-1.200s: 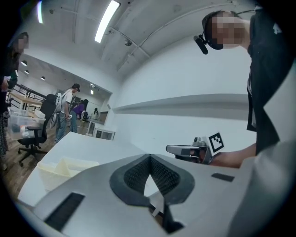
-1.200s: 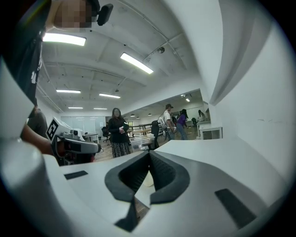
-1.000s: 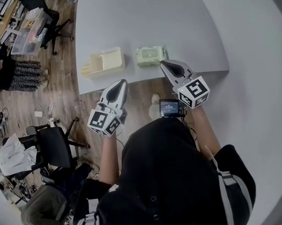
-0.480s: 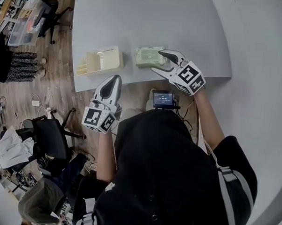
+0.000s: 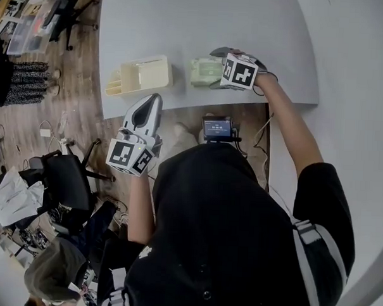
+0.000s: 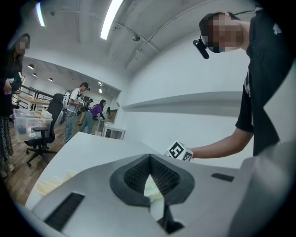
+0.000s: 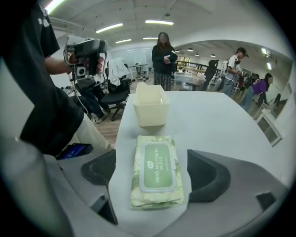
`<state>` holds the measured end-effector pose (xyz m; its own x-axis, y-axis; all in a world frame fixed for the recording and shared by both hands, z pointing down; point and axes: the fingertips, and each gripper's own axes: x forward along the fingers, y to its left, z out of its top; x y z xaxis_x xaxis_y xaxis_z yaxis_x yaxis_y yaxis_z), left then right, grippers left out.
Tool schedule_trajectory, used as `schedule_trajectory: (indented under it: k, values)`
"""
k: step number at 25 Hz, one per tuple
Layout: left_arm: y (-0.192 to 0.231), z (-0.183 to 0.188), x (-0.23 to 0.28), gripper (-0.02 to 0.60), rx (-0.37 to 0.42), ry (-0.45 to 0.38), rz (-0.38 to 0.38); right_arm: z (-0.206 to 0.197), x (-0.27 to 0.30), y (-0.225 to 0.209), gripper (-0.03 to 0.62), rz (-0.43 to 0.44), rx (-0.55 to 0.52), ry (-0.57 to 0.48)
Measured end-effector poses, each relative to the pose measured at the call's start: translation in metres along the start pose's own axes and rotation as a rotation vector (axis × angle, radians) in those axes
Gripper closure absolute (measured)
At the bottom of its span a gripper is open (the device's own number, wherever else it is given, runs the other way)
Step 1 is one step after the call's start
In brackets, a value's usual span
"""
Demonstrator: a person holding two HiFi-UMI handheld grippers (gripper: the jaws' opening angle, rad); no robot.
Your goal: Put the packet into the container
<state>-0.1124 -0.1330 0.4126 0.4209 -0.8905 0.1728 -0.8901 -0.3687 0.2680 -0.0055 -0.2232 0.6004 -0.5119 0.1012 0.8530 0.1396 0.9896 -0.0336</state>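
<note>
Pale grey worktop (image 5: 203, 23) (image 7: 217, 120): carries two things close to its near edge.

Soft pale green wipes packet with a darker green label flap (image 5: 202, 72) (image 7: 157, 171): lies flat, label up, on the worktop's right part. Not in the container.

Cream rectangular plastic container (image 5: 144, 76) (image 7: 150, 110): stands upright and open-topped, left of the packet, near it but apart. Holds nothing that can be made out.

Right hand-held gripper (image 5: 211, 69) (image 7: 155, 173): reaches over the near edge from the right, low over the worktop. Jaws opening, spread wide, one dark pad on each long side of the packet. Clear strip of worktop between each pad and the packet, so released, gripping nothing.

Left hand-held gripper (image 5: 149, 109) (image 6: 150, 178): hangs off the worktop, just short of its near edge, over the wooden floor (image 5: 73, 112), pointing towards the container. Clenched, the ribbed pads meeting at their tips with nothing between them; only a sliver of distant pale green visible through the slit below.
</note>
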Motion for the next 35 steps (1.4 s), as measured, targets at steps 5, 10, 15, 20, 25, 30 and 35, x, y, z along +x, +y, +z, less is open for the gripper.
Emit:
schedule_trajectory:
  k: [5,10,15,20,25,30,35]
  values:
    - [0.010,-0.001,-0.006,0.581,-0.003,0.022,0.019,-0.007,0.031,-0.003,0.131,0.059,-0.012,0.108]
    - [0.021,-0.005,-0.008,0.581,-0.011,0.014,0.015,-0.012,0.059,-0.004,0.101,0.057,-0.058,0.187]
    - [0.023,0.001,-0.011,0.581,-0.020,0.020,0.016,-0.021,0.079,-0.008,0.080,0.060,-0.061,0.259]
    - [0.028,0.003,-0.018,0.581,-0.018,0.018,0.024,-0.030,0.088,-0.009,0.082,0.075,-0.062,0.302]
    - [0.031,-0.002,-0.020,0.581,-0.019,0.005,0.020,-0.032,0.090,-0.010,0.094,0.067,-0.045,0.339]
    - [0.029,-0.005,-0.020,0.581,-0.026,0.025,0.024,-0.032,0.090,-0.015,0.163,0.050,0.002,0.292]
    - [0.032,-0.008,-0.023,0.581,-0.027,0.033,0.031,-0.026,0.083,-0.011,0.177,0.079,0.011,0.273]
